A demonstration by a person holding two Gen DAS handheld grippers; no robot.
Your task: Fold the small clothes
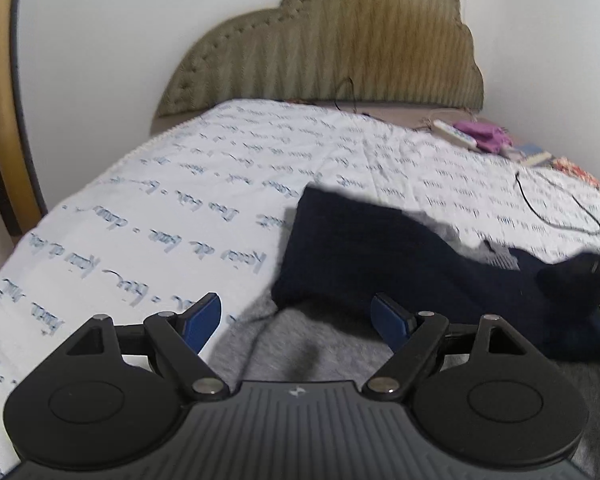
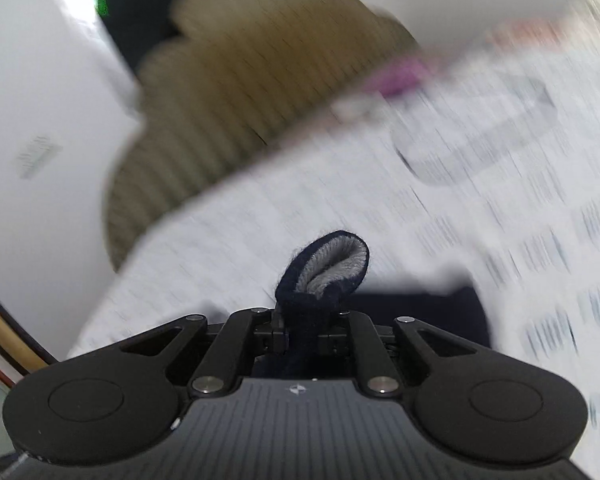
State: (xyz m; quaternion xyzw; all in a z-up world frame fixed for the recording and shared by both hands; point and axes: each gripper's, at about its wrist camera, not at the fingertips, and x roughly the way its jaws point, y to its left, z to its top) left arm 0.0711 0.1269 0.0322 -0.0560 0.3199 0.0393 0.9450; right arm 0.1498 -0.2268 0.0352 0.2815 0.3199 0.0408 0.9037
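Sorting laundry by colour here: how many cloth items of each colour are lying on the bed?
Navy garment: 1
Grey garment: 1
Purple cloth: 1
Total: 3

A bed (image 1: 140,216) fills the middle of the left wrist view, under a white sheet (image 1: 228,168) printed with rows of blue script; a padded tan headboard (image 1: 340,40) rises at upper centre; a dark navy garment (image 1: 364,256) lies on the sheet at centre right, over grey cloth (image 1: 308,344) at lower centre; a thin black cord (image 1: 556,208) loops at right; a purple cloth (image 1: 484,134) and a white remote-like bar (image 1: 454,134) sit at upper right.
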